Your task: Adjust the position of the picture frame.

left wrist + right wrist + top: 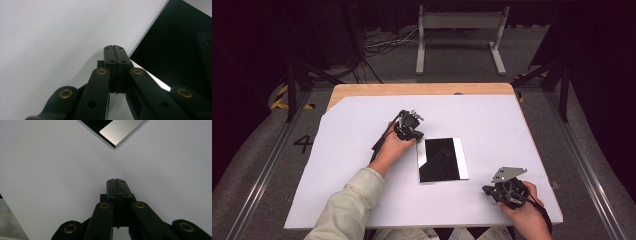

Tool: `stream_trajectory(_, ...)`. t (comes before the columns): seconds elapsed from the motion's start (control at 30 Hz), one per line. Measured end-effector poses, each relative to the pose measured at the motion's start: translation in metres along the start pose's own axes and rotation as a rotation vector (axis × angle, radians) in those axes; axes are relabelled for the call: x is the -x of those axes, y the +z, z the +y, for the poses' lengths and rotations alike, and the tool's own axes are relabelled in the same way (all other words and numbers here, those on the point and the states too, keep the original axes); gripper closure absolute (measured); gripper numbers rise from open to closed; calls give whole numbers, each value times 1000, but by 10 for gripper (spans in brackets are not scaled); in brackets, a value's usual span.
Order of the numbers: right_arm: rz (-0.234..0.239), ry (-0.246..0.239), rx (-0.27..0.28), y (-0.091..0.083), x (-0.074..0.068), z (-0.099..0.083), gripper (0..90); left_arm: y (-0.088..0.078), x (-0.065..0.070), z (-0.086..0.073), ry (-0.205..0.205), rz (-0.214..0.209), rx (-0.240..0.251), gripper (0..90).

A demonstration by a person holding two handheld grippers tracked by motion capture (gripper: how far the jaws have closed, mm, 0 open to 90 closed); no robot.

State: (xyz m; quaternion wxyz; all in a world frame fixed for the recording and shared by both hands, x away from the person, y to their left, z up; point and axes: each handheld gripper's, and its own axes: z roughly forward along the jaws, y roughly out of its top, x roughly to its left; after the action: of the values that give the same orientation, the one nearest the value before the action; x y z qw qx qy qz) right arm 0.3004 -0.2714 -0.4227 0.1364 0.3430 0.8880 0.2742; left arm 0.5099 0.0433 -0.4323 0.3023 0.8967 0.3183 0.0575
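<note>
A: From the high view, we count one flat black square glossy panel with pale silvery strips along two edges (442,160), lying on the white sheet that covers the wooden bench (362,150). Our left gripper (408,128) sits just beside the panel's near-left corner, at the far end of its left edge. Our right gripper (499,190) rests well apart from the panel, which lies ahead of it and to its left.

B: And there are two grippers, one in each hand. What about the left gripper view?

A: There the left gripper (115,51) is clenched with nothing between its jaws, the pads pressed flat together. The panel (180,45) lies just to its right and ahead, its edge running close past the tips.

B: So to do this well, we judge the jaws must part before they meet that edge, and come in low and level, since a thin, slick plate gives little to bite on.

A: In the right gripper view, the right gripper (116,185) is likewise clenched on nothing. One corner of the panel (120,131) shows straight ahead, well apart from the tips.

B: We could use it to steady the far side, so the panel doesn't slide across the sheet.
</note>
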Motion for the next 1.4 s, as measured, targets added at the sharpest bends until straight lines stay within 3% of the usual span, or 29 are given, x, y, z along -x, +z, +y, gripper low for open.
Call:
stream_trajectory(0.67,1,12,-3,3,4,4,900,-17,22,-29,8,-51,-13,900)
stream_trajectory(1.0,1,20,-5,3,6,4,900,-27,37,-44,43,-73,-35,900)
stream_trajectory(1.4,5,14,-10,4,6,6,900,-38,54,-62,71,-129,-58,900)
